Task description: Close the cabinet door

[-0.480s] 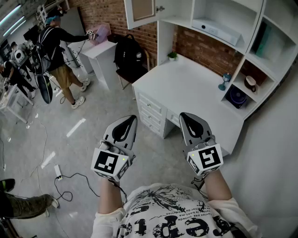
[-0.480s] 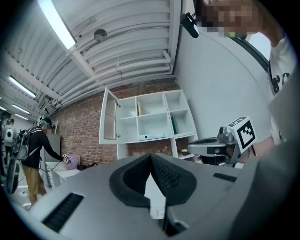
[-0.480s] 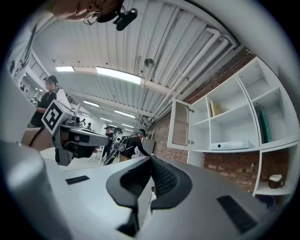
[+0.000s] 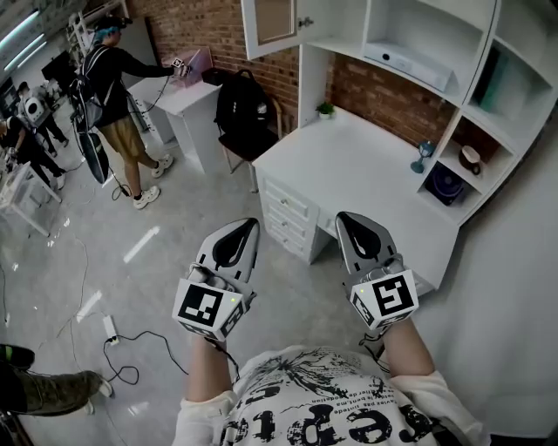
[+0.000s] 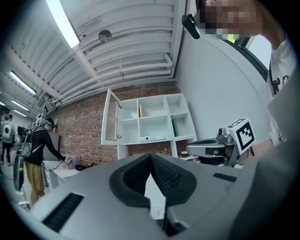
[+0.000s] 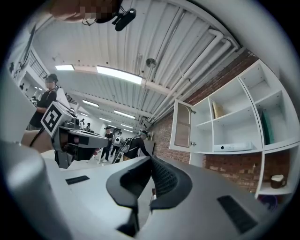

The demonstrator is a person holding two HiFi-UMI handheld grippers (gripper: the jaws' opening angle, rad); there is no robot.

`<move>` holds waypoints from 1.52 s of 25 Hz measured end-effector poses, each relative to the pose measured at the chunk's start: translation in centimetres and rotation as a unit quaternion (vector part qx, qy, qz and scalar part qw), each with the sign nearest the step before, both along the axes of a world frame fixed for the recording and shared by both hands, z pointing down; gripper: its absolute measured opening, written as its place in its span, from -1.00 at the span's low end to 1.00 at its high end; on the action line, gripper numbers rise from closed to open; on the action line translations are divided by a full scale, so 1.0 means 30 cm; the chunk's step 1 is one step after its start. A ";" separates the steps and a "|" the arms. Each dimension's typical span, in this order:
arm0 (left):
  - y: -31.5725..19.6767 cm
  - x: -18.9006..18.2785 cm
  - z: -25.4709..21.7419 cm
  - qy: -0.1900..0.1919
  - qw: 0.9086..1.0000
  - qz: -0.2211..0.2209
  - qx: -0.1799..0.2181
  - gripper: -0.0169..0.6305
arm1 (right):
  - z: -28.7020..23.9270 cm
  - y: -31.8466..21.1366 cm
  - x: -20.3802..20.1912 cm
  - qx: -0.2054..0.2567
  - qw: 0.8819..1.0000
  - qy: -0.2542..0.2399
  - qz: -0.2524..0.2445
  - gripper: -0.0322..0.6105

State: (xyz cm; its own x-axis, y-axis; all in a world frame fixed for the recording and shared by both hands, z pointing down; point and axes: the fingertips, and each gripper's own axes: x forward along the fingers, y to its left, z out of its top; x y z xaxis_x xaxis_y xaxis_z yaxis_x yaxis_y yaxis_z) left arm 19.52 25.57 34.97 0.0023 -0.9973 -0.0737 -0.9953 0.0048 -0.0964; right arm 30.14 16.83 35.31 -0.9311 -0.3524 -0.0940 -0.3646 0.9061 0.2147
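The left gripper (image 4: 239, 232) was fully closed, its pads meeting at the tips with nothing between them, and it was held level. The right gripper (image 4: 351, 226) just beside it was closed the same way and also empty. Both hung in the air above the floor, pointing toward the desk (image 4: 349, 157) but well short of it. Neither touched anything.

Above the desk stood white shelves (image 4: 418, 35) against a brick wall (image 4: 384, 91). The door (image 4: 268, 22) was at their left edge, swung out wide open and well apart from both grippers. It showed the same way in the left gripper view (image 5: 111, 116) and the right gripper view (image 6: 182, 124).

Left of the desk a black backpack (image 4: 240, 100) sat on a chair. Farther left a person (image 4: 109, 74) stood at a small table (image 4: 187, 96).
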 end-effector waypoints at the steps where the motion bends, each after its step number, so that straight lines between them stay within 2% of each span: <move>1: 0.012 -0.017 0.004 0.001 1.000 0.001 0.001 -0.91 | 0.002 0.012 -0.017 0.000 1.000 -0.002 0.002 -0.86; 5: 0.072 -0.083 0.014 0.015 0.999 0.018 0.030 -0.89 | 0.020 0.067 -0.084 -0.007 1.000 -0.021 0.013 -0.86; 7: 0.094 -0.115 0.007 0.008 0.999 0.022 0.043 0.16 | 0.033 0.098 -0.124 -0.008 1.000 -0.020 0.014 -0.86; 10: 0.109 -0.176 0.008 -0.012 0.999 0.011 0.030 0.18 | 0.046 0.132 -0.189 -0.007 1.000 -0.010 0.013 -0.86; 18: 0.036 -0.351 0.042 0.008 0.999 0.023 0.027 0.18 | 0.054 0.059 -0.379 -0.002 1.000 -0.005 0.003 -0.86; 24: -0.157 -0.562 0.034 0.010 1.000 0.025 0.016 0.18 | 0.041 -0.137 -0.637 -0.002 1.000 -0.012 -0.018 -0.86; 28: -0.306 -0.783 -0.007 0.004 1.000 0.016 -0.002 0.18 | -0.012 -0.316 -0.881 0.000 0.999 -0.024 -0.022 -0.86; 32: -0.510 -1.014 -0.061 -0.010 1.000 0.011 0.007 0.17 | -0.054 -0.529 -1.119 0.006 0.999 -0.031 -0.033 -0.86; 38: -0.770 -1.262 -0.085 -0.014 1.000 0.010 0.016 0.17 | -0.073 -0.793 -1.352 0.024 0.999 -0.033 -0.029 -0.86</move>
